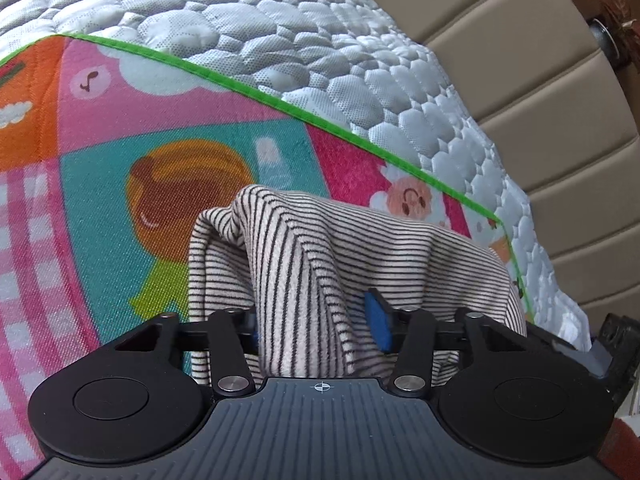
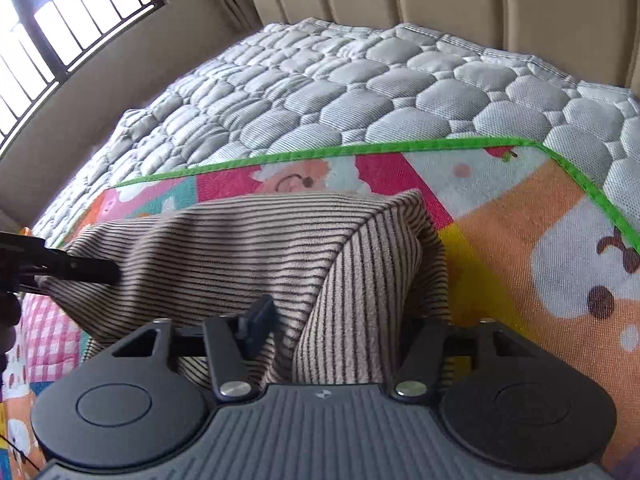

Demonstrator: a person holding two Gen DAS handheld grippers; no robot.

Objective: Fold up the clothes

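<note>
A cream garment with thin black stripes (image 1: pixel 320 248) lies bunched on a colourful play mat (image 1: pixel 100 168). In the left wrist view a raised fold of it runs between the jaws of my left gripper (image 1: pixel 314 326), and the blue pad (image 1: pixel 374 320) presses against the cloth. In the right wrist view the striped garment (image 2: pixel 248 240) tents up from the mat, with my right gripper (image 2: pixel 336 330) shut on a ridge of it; its right finger is hidden under cloth. The left gripper (image 2: pixel 72 268) shows at the left edge, gripping the other end.
The play mat (image 2: pixel 520 240) has a green border and lies on a grey quilted mattress (image 2: pixel 360 92). A beige padded headboard (image 1: pixel 520 80) rises behind the bed. A barred window (image 2: pixel 48 28) is at the far left. A dark object (image 1: pixel 618 340) sits at the right edge.
</note>
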